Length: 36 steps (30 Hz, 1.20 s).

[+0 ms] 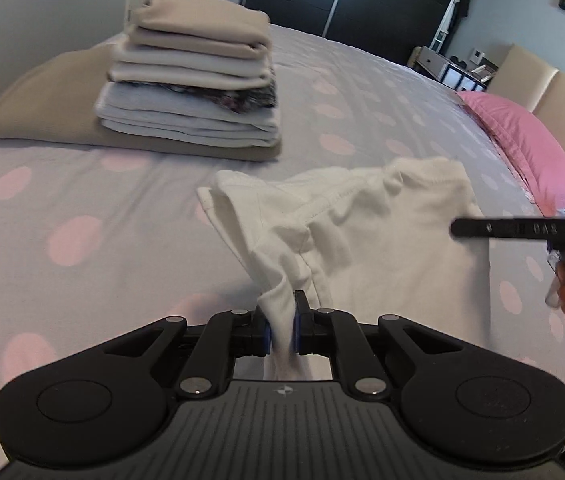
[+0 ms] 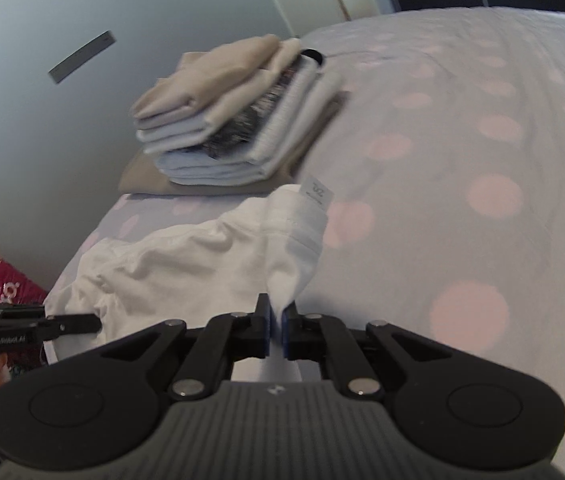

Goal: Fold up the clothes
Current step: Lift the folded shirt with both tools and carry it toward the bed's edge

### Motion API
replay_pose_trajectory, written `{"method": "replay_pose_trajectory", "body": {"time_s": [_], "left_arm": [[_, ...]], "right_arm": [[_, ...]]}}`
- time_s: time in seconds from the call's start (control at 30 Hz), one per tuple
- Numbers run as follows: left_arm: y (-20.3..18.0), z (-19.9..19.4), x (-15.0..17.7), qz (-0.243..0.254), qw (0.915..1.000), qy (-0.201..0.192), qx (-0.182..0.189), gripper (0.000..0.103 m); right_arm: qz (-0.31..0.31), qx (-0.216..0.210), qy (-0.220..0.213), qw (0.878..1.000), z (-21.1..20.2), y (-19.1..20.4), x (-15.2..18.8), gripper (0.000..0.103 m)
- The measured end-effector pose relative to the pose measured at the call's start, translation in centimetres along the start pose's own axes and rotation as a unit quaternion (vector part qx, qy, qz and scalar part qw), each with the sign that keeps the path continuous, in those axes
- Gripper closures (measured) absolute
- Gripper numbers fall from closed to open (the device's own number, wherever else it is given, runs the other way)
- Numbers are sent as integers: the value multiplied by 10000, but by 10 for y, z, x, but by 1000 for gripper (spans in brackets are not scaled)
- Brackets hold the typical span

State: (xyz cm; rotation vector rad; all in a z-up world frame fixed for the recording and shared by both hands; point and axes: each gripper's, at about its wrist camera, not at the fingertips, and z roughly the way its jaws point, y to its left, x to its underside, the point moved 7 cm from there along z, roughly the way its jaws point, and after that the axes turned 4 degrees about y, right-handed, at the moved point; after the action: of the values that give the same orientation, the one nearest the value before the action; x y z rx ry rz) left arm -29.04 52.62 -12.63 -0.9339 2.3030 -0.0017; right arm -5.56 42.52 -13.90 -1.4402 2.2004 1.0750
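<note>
a: did you see how both were set? the left gripper had its jaws pinched nearly closed on a bunched fold of the soft white cotton t-shirt, and the right gripper was clamped narrow on another edge of it, on the side where a small label stuck up.

b: yes. the shirt hung between them, over the grey bedspread with pale pink dots, part of it draped on the cover.

a: it looked light and limp to me (no stiffness at all), so i reckoned it would sag and crease wherever it wasn't held. seams or hem corners seemed the sensible places to grip, since loose cloth bunches up.

b: any baskets or boxes about?

a: none that i could see on the bed. the finished things sat in a stack of folded beige, white and pale blue clothes resting on a flat tan cloth, well apart from the shirt. a pink pillow lay at the far side.
</note>
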Motion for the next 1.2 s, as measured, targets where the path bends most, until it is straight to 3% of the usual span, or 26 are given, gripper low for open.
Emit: {"method": "replay_pose_trajectory", "body": {"time_s": [0.27, 0.53, 0.77, 0.97, 1.1, 1.2], "left_arm": [[82, -45, 8, -818, 9947, -307, -549, 95], [171, -66, 21, -1978, 9703, -501, -1297, 95], [227, -65, 40, -2701, 9437, -391, -1870, 95], [255, -47, 56, -2973, 9310, -10, -2117, 95], [267, -32, 63, -2989, 9284, 243, -2192, 95], [267, -27, 72, -2864, 9300, 403, -2270, 95]], "right_arm": [[-1109, -445, 256, 9925, 66, 100, -75, 97], [-2116, -826, 580, 9721, 157, 214, -125, 98], [-2785, -1021, 881, 9509, 230, 295, -119, 98], [-3197, -1060, 1115, 9350, 284, 339, -103, 98], [-3453, -997, 1288, 9243, 315, 352, -89, 98], [-3465, -907, 1397, 9232, 336, 351, -82, 98]]}}
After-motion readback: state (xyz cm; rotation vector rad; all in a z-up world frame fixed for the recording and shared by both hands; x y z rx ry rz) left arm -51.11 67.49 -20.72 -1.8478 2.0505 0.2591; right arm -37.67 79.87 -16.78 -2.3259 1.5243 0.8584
